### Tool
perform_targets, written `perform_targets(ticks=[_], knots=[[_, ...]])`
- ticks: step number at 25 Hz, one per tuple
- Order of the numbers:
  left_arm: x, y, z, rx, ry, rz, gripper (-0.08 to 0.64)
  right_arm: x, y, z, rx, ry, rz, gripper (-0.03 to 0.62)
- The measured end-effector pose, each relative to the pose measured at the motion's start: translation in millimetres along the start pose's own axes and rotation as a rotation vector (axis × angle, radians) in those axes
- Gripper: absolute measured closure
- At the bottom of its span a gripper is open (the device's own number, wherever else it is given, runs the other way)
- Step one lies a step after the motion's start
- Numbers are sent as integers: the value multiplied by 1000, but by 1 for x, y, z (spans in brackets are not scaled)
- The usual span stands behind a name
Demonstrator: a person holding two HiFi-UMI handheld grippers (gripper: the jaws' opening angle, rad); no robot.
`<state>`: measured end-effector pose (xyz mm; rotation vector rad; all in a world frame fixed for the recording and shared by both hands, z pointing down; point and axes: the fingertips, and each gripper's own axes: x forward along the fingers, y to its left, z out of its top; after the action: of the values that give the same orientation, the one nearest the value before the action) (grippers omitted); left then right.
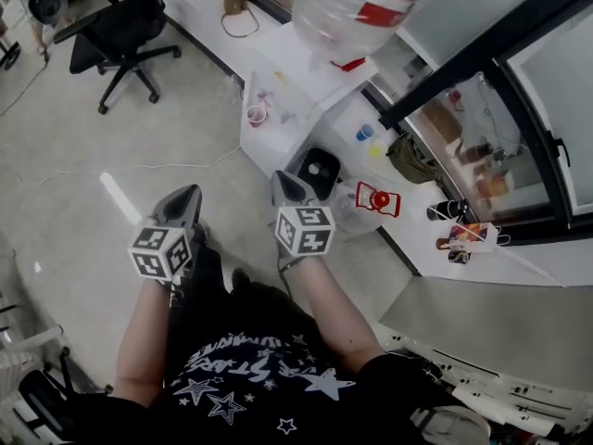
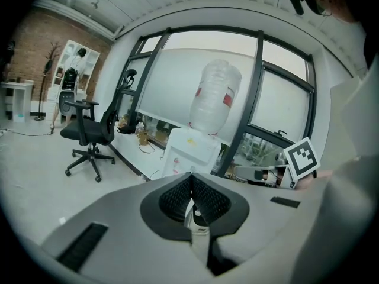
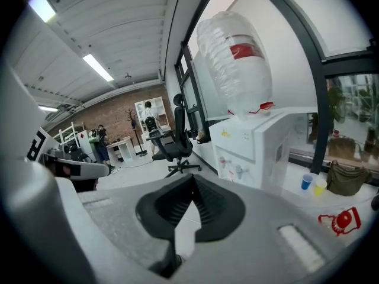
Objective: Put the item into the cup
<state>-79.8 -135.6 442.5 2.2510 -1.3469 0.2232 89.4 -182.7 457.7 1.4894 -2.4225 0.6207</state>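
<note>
– Holding anything, either of them?
– No. The left hand-held gripper [image 1: 190, 196] has its jaws pressed together at the tips with nothing between them, and the right hand-held gripper [image 1: 283, 180] is closed and empty in the same way. Both are held side by side in front of the person, above the floor.
– Where are the cups?
– A pink cup [image 1: 257, 115] sits on the front of the white water dispenser [image 1: 287, 109], under the big clear bottle [image 1: 347, 7]. A blue cup [image 1: 364, 133] and a yellow cup [image 1: 375, 149] stand just beside each other on the white desk [image 1: 422, 239] along the window, right of the dispenser.
– And the item?
– I cannot tell which thing is meant. A red lantern [image 1: 377, 198] stands on the desk near the right hand-held gripper, apart from the cups. A black bin [image 1: 320, 168] sits between the dispenser and the grippers.
– Anything else?
– A black office chair [image 1: 125, 35], well apart, to the left.
</note>
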Motion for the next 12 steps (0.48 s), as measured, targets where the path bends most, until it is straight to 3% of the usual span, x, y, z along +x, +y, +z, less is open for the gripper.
perform_targets(ticks=[12], knots=[[-50,-19,-12,-15,-32,20,554,-44,27,-15,-24,5,55,592]])
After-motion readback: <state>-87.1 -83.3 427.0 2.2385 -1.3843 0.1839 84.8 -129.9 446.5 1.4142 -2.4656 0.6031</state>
